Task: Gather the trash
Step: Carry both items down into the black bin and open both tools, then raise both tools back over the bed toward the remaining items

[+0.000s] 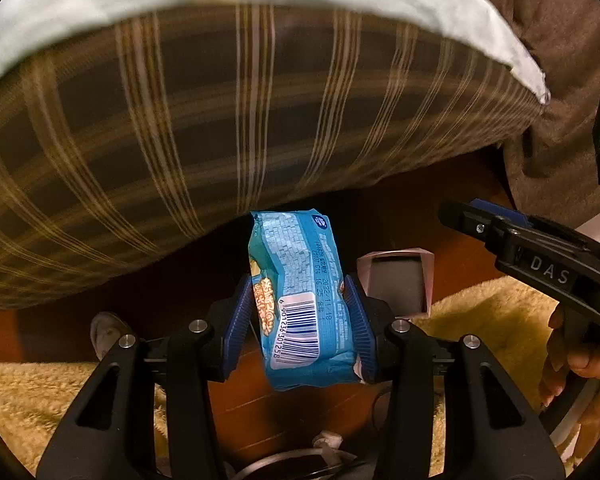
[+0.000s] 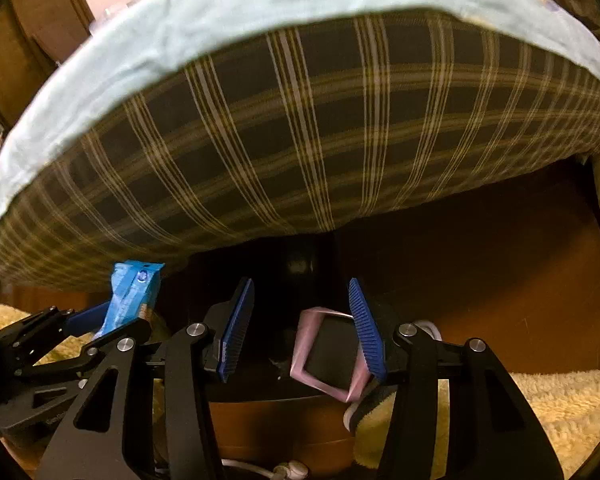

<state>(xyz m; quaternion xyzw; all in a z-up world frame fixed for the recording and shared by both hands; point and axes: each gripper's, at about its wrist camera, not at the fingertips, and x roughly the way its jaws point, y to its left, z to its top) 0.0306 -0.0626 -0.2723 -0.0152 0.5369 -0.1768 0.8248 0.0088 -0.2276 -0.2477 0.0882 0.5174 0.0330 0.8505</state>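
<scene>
My left gripper (image 1: pixel 298 300) is shut on a blue snack wrapper (image 1: pixel 296 304) with a barcode, held upright above the wooden floor in front of a plaid mattress edge. The wrapper also shows in the right wrist view (image 2: pixel 130 300), still clamped by the left gripper (image 2: pixel 100 322). My right gripper (image 2: pixel 300 312) is open and empty, its jaws wide apart over a pink square bin (image 2: pixel 328 354) with a dark inside. The bin also shows in the left wrist view (image 1: pixel 396 280), just right of the wrapper. The right gripper (image 1: pixel 472 224) shows at the right edge there.
A plaid mattress (image 2: pixel 300 128) with a light blue sheet (image 2: pixel 180 20) hangs over the dark gap under the bed. A cream shaggy rug (image 2: pixel 560 404) covers the floor on both sides. White cables (image 2: pixel 288 470) lie near the bottom. Brown fabric (image 1: pixel 560 40) hangs at right.
</scene>
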